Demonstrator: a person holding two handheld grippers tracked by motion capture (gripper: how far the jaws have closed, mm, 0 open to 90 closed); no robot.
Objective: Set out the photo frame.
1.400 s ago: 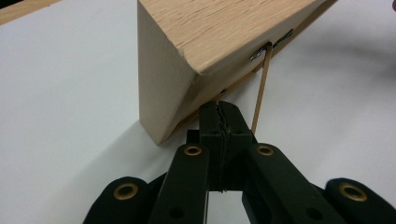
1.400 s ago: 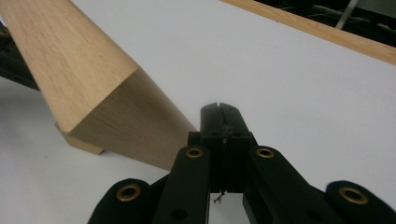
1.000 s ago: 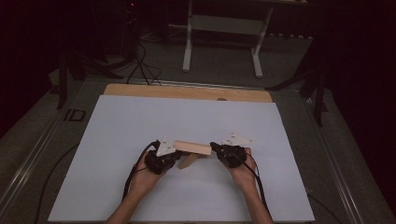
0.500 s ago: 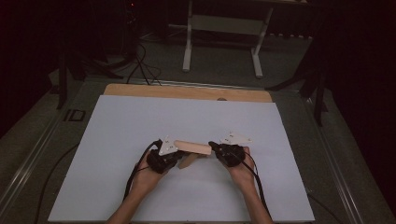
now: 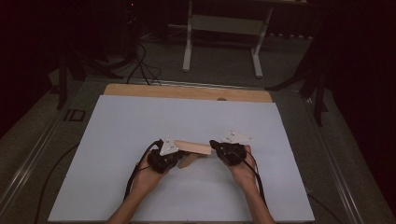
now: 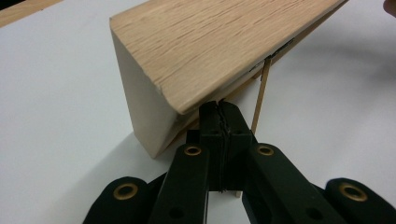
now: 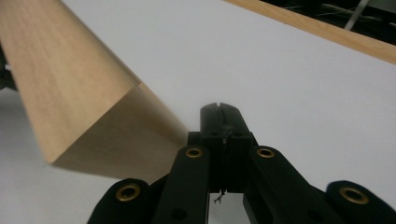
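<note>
board (image 5: 192, 147): up off the surface (image 5: 116, 130) between my tools
left tool (image 6: 219, 122): pinched on something thin
right tool (image 7: 221, 122): pressed together
left: set it down

Light oak-grained wooden block (image 6: 210, 44), white table (image 5: 140, 121), black hand-held grippers.

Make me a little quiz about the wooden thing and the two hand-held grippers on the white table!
1. True or false: the wooden block lies between the left hand-held gripper and the right hand-held gripper.
2. What colour is the table cover?
3. The left hand-held gripper's jaws look: A) wide open, B) shut.

Key: 1 true. 2 white. 3 B; the left gripper view shows them pressed together just under the block's edge.
</note>
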